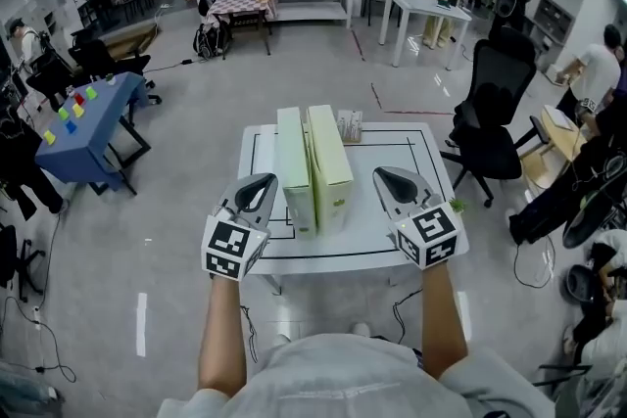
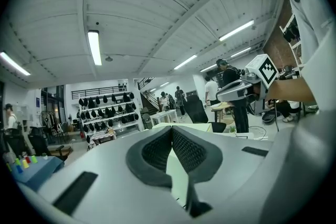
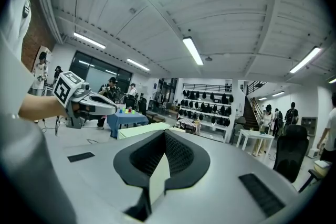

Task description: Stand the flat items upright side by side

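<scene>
While both claws hang level above the near half of the white table, the two pale green boxes stand on their long narrow edges between them, broad faces pressed close. The task's arrangement looks complete. The left box and the right box both run lengthwise away from the person, so each claw faces a broad side from outside the pair. The left gripper sits just beside the left box and is the nearer of the two; the right gripper stands a little further off the right box. Each has its jaws together on nothing — only a sliver of green box shows beyond the pads. Behind the boxes lies a small packet. Both boxes are closed, so their contents are unseen.
</scene>
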